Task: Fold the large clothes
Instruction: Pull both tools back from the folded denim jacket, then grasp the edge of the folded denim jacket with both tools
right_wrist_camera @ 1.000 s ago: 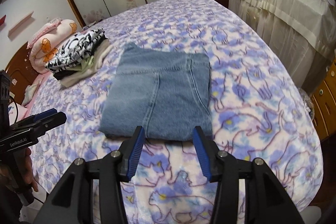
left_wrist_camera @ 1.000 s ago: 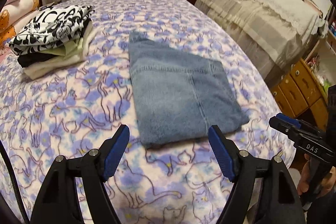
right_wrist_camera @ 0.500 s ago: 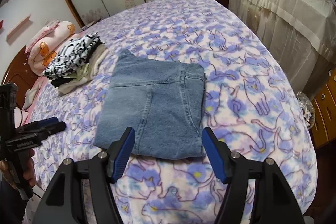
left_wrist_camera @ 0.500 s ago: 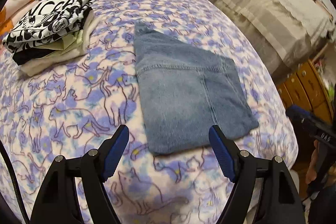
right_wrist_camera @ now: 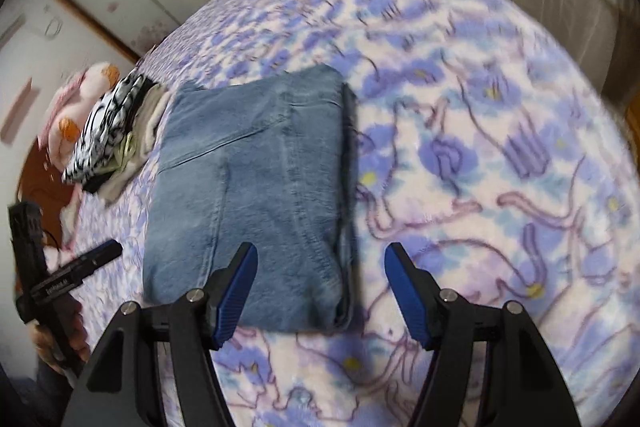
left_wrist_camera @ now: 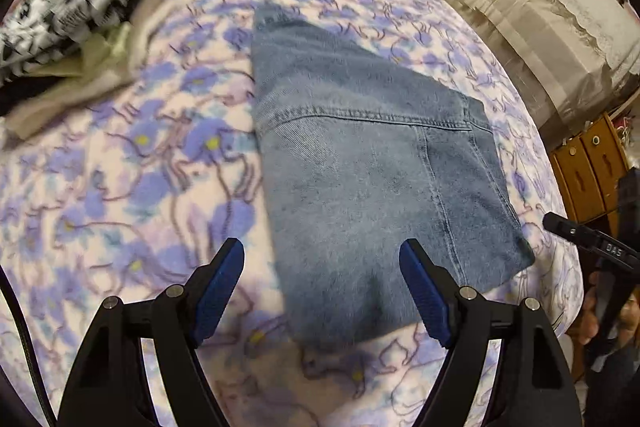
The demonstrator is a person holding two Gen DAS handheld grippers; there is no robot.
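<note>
While both claws hang over the bed's near edge:
Jeans [left_wrist_camera: 360, 163]: one folded pair, bare blanket [right_wrist_camera: 500, 147] rightward.
Pile [left_wrist_camera: 68, 27]: one (far-left).
Left claw [left_wrist_camera: 322, 291]: spread, empty.
Right claw [right_wrist_camera: 320, 291]: spread, empty.

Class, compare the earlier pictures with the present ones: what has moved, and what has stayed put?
Both grippers have come down closer to the folded blue denim jeans. The right gripper has just been opening its jaws, now astride the jeans' near right corner; the left gripper stays open. Nothing is gripped. Jeans and the stack of folded clothes lie unmoved.
</note>
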